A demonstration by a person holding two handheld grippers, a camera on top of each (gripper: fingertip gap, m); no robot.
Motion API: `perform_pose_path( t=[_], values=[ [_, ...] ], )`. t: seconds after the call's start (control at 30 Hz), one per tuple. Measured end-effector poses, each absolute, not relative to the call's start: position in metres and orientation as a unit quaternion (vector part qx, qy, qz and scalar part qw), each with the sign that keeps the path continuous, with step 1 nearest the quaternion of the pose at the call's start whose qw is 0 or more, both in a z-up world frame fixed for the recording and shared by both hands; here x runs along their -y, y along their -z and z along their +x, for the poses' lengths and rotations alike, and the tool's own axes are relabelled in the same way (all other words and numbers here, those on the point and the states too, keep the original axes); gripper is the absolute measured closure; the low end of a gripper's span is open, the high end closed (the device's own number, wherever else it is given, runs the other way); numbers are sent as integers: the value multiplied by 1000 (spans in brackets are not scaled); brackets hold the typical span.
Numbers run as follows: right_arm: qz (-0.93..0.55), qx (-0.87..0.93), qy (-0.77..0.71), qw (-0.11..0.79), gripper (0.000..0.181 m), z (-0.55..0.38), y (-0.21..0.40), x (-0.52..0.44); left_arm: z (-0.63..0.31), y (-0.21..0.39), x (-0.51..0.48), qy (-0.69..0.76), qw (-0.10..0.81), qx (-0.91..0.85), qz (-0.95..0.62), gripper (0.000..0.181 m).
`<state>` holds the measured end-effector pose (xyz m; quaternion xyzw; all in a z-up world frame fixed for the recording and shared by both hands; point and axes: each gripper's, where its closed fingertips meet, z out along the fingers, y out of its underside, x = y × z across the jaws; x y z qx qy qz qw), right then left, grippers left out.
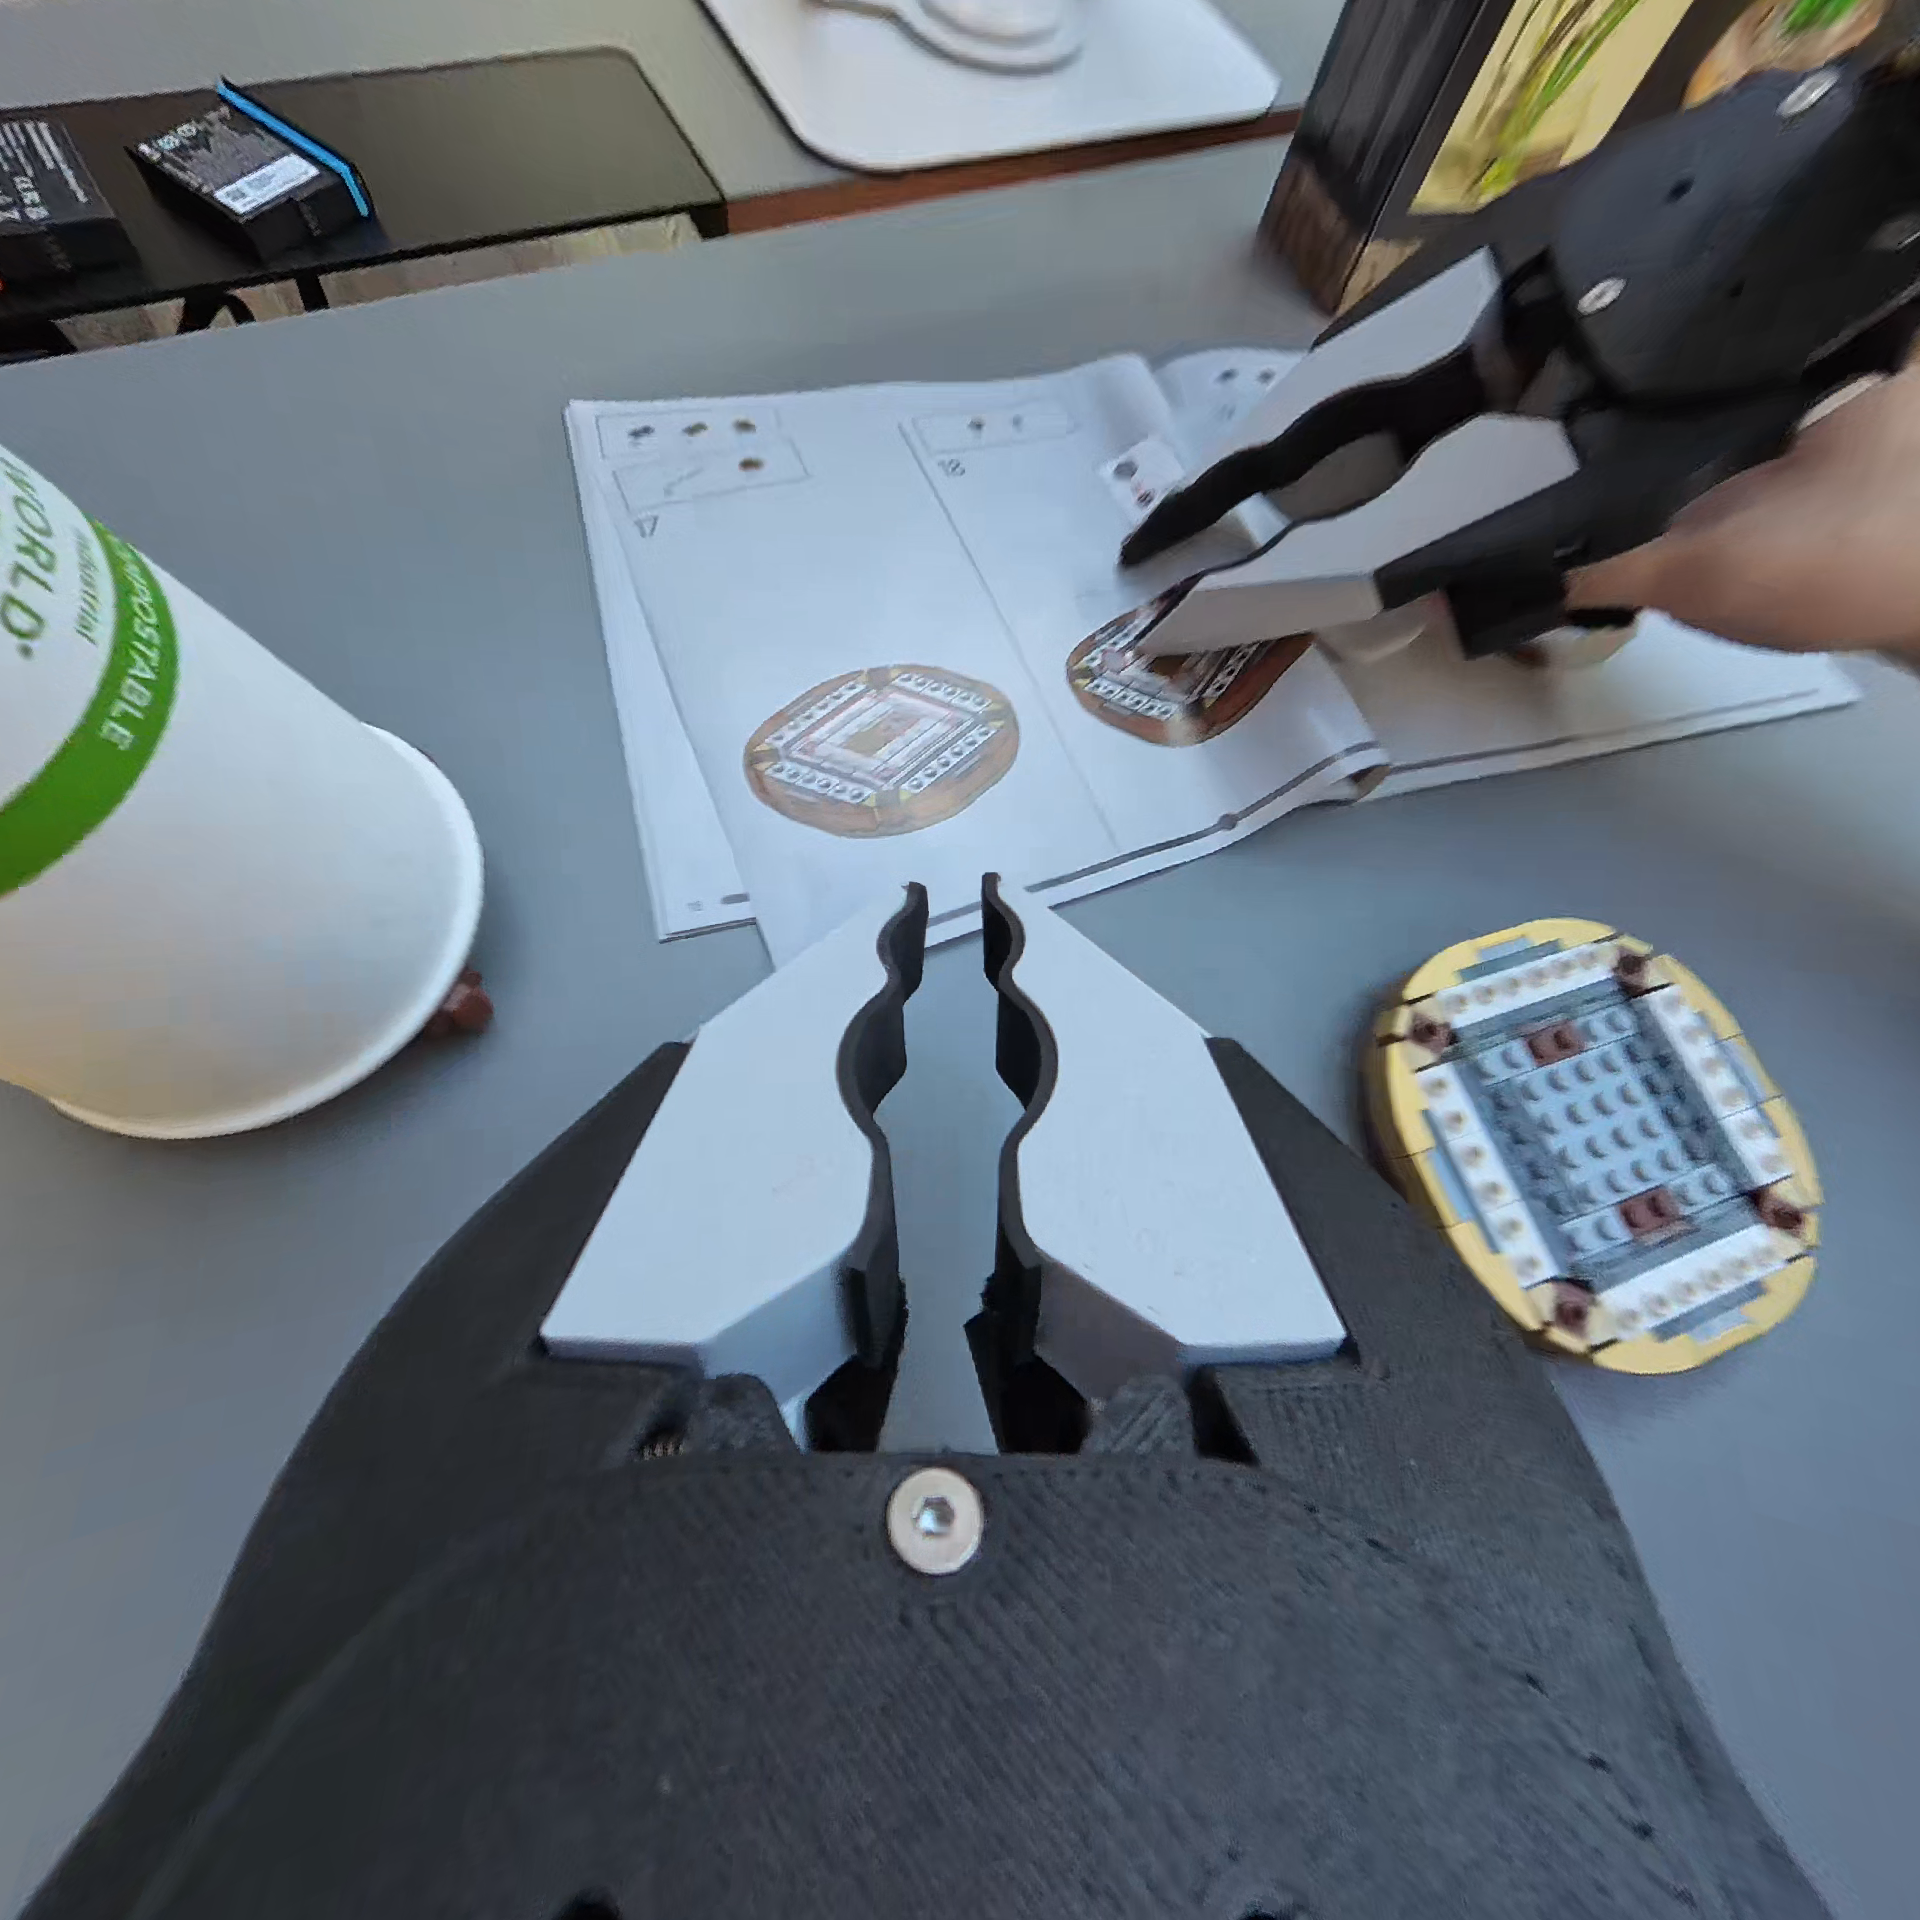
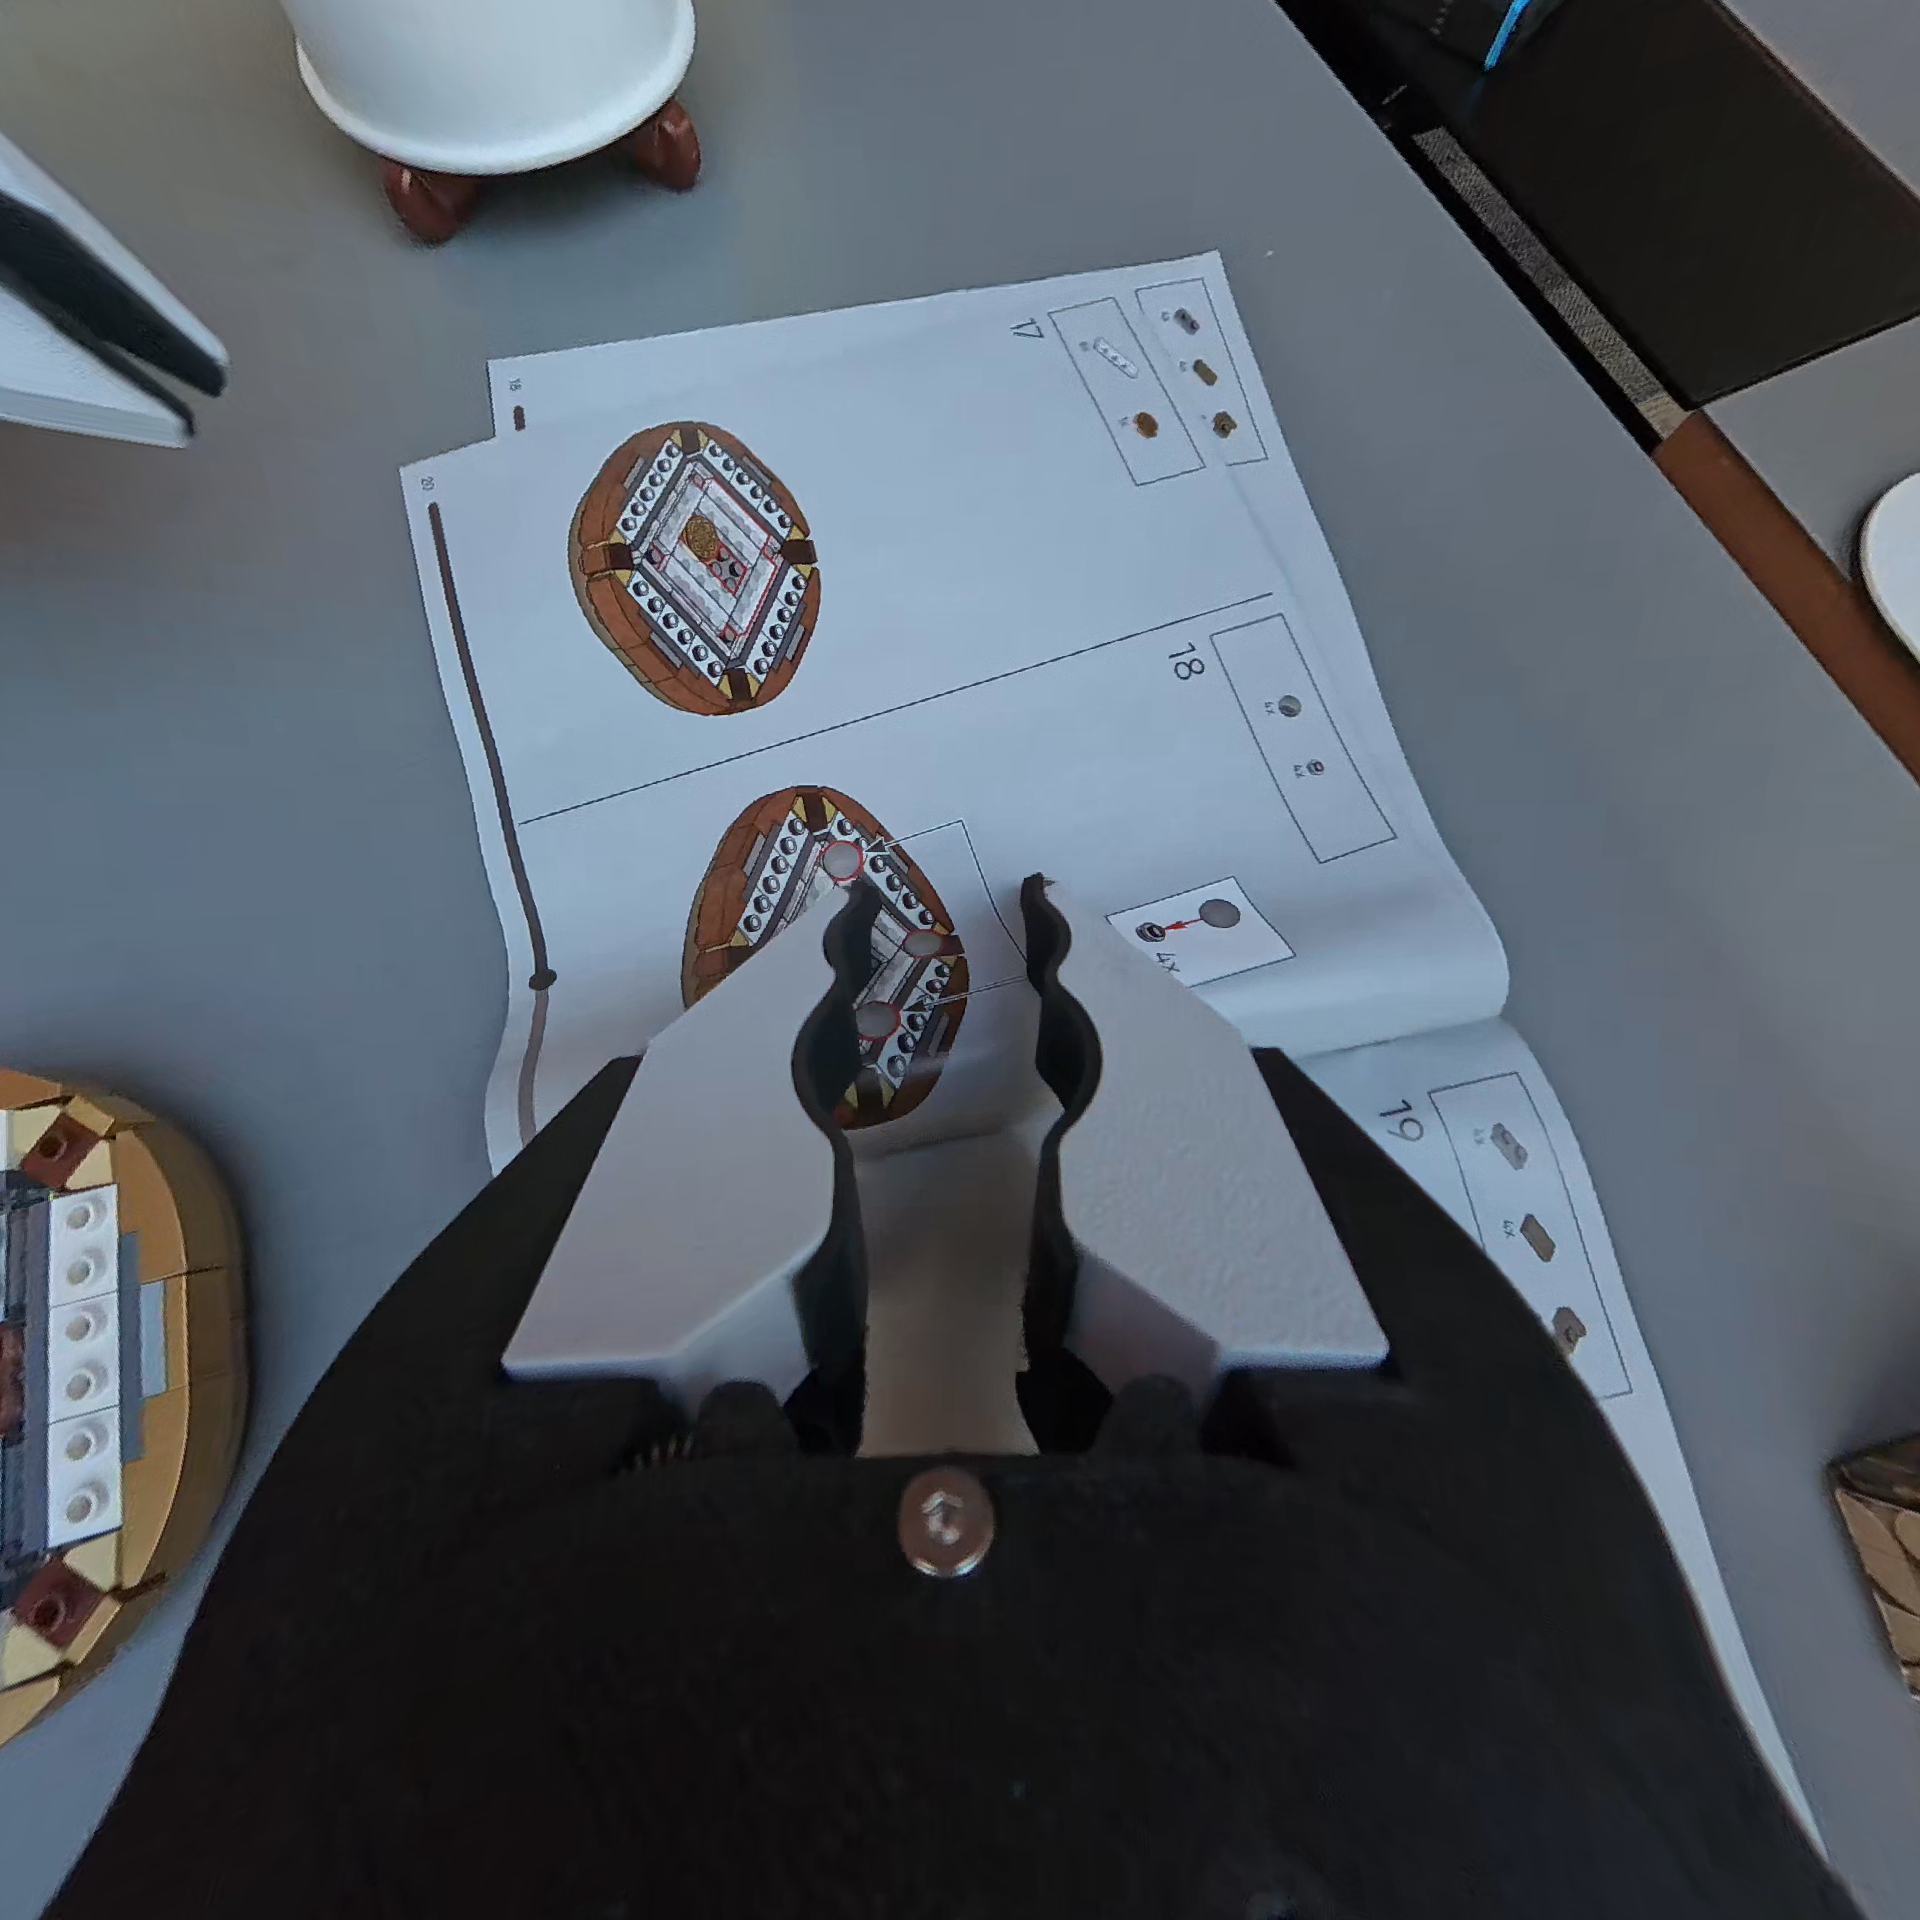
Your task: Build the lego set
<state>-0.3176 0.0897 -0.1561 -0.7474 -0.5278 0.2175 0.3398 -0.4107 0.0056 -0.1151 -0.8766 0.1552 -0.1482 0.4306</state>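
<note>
- Two grippers, both empty. Left wrist view: your left gripper [image 1: 954, 904] hovered over the grey table [image 1: 416, 499] with its jaws slightly parted, pinching nothing. The lego base [image 1: 1590, 1148] lay on the table just to its right, apart from it.
- Same view: your right gripper [image 1: 1132, 597] rested over the open instruction booklet [image 1: 831, 582]; motion blur hid whether it touched the page.
- Right wrist view: your right gripper [image 2: 940, 899] was spread, nothing between the jaws, above a build diagram. You seemed to be consulting the step; next you would need the parts it calls for.
- The base [image 2: 94, 1382] was cut off at the left edge. Brown pieces [image 2: 665, 140] peeked from under the white cup [image 2: 499, 94]; I could not tell their kind.
</note>
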Motion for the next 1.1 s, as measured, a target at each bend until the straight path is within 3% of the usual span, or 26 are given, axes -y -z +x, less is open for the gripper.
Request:
perform_pose_path(
  t=[0.13,0.23,0.4,0.67,0.87,1.1],
  values=[
    [-743,539,-199,344,152,-326,156,-93,-438,133,-20,76,370,-204,-903,167],
    [-748,532,-204,341,152,-331,157,-96,-452,126,-33,39,395,-215,-892,173],
    [-758,510,-231,336,152,-333,157,-98,-451,118,-46,77,406,-210,-886,172],
    [-758,495,-244,348,152,-334,156,-98,-413,157,-52,70,361,-306,-878,180],
    [-727,466,-296,409,141,-324,118,-97,-414,160,-52,67,367,-307,-875,181],
    [-735,496,-306,348,126,-294,137,-96,-414,160,-52,83,379,-292,-874,181]
  ],
)
